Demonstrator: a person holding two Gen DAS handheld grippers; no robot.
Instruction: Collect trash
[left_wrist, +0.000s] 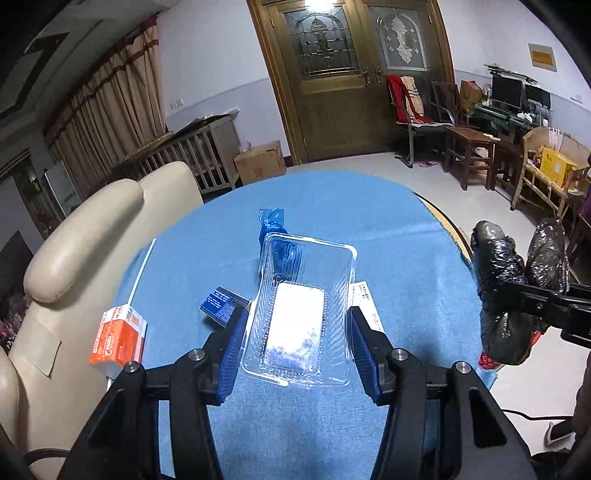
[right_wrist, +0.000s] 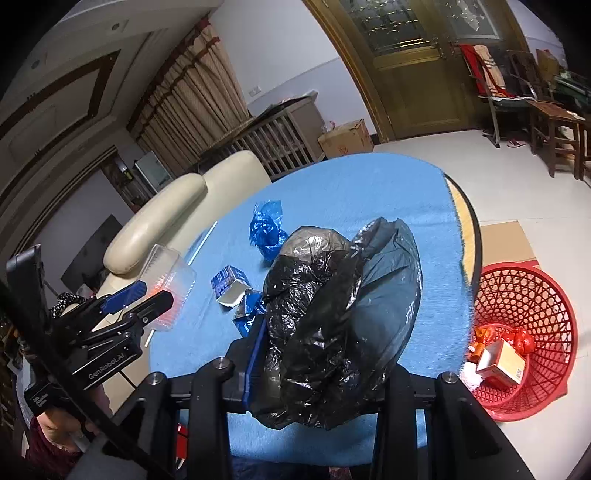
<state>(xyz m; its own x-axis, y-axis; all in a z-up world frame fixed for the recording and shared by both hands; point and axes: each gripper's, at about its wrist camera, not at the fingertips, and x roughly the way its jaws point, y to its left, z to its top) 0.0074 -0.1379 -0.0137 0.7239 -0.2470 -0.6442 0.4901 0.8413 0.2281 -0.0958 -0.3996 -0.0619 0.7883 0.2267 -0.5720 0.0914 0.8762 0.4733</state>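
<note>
A clear plastic tray (left_wrist: 299, 314) sits between the blue pads of my left gripper (left_wrist: 295, 343); the pads touch its two sides, so the gripper is shut on it. The tray also shows in the right wrist view (right_wrist: 168, 280), held off the table. My right gripper (right_wrist: 314, 343) is shut on a black plastic bag (right_wrist: 332, 325), whose folds wrap its fingers; it shows at the right in the left wrist view (left_wrist: 517, 291). On the blue tablecloth (left_wrist: 332, 206) lie a crumpled blue wrapper (right_wrist: 266, 227), a blue carton (right_wrist: 229, 284) and an orange carton (left_wrist: 118, 339).
A red mesh basket (right_wrist: 517, 295) with some packaging in it stands on the floor right of the table. A cream armchair (left_wrist: 81, 258) stands against the table's left side. A white straw (left_wrist: 142, 269) and a paper slip (left_wrist: 364, 302) lie on the cloth.
</note>
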